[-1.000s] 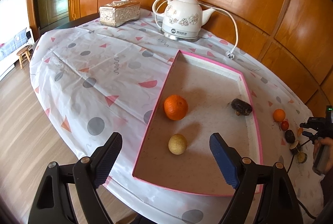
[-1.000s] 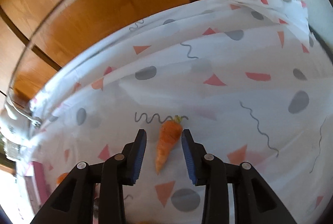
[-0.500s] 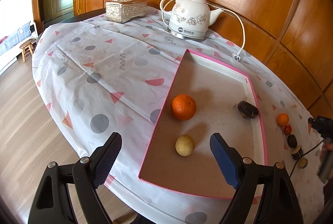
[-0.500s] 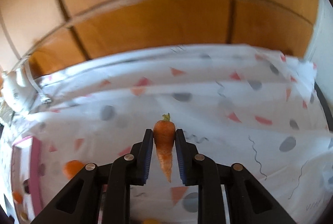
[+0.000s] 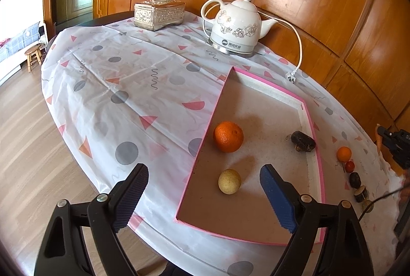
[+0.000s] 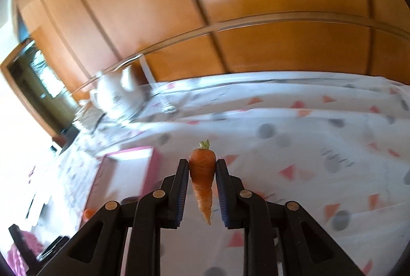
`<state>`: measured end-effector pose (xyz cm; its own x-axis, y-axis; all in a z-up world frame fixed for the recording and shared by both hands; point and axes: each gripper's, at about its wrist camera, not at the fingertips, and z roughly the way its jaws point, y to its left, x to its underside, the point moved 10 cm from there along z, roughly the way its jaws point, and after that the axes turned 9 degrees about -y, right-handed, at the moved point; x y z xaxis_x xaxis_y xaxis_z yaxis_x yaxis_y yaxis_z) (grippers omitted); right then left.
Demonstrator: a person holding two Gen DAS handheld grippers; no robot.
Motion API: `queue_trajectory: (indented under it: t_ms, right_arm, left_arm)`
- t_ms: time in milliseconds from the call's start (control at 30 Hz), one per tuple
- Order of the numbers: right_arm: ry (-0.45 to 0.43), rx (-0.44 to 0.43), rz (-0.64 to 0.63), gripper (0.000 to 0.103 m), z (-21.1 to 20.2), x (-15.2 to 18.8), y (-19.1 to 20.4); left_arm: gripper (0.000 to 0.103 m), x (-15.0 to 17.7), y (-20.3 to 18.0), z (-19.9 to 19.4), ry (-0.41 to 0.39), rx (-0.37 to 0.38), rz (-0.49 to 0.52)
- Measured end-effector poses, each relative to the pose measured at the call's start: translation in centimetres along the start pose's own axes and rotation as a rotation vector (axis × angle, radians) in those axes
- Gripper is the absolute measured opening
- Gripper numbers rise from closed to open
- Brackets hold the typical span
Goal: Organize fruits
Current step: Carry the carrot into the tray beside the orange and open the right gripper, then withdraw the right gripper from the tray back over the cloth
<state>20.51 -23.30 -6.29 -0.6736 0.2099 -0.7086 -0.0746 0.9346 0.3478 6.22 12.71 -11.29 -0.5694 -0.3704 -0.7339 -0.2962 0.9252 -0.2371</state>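
Observation:
A pink-rimmed tray (image 5: 317,173) holds a large orange (image 5: 228,136), a pale yellow round fruit (image 5: 229,181) and a dark lumpy fruit (image 5: 303,141). My left gripper (image 5: 202,173) hovers above the tray's near end, its jaws wide and still opening, with nothing gripped. My right gripper (image 6: 201,165) is shut on a small carrot (image 6: 202,173), held in the air above the tablecloth with its leafy end forward. In the left wrist view the right gripper (image 5: 394,145) shows at the right edge. The tray (image 6: 128,151) appears blurred to the carrot's left.
A small orange (image 5: 344,154), a red cherry tomato (image 5: 349,166) and several dark pieces (image 5: 355,179) lie on the cloth right of the tray. A white kettle (image 5: 237,27) with its cord and a tissue box (image 5: 159,14) stand at the back. Wood panelling lies behind.
My right gripper closed on the carrot, lifted it off the cloth and swung left, bringing the tray and kettle into its view. The left gripper barely moved.

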Motion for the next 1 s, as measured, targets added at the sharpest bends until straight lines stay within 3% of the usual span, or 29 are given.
queue_trajectory:
  t_ms: [367,567,767,1000]
  right_arm:
    - [0.209,-0.197,-0.160,0.021,4.9,8.0,12.9]
    - [0.285,-0.246,-0.229,0.021,7.4,11.8,18.4]
    - [0.311,-0.197,-0.286,0.024,9.4,13.8,19.7]
    - [0.269,-0.180,-0.294,0.031,8.1,13.0,19.1]
  left_arm:
    - [0.093,0.1,1.3,0.4,0.012,-0.035,-0.036]
    - [0.093,0.3,2.0,0.7,0.018,-0.039,-0.052]
    - [0.093,0.3,2.0,0.8,0.022,-0.031,-0.058]
    - [0.093,0.2,1.6,0.7,0.015,-0.011,-0.055]
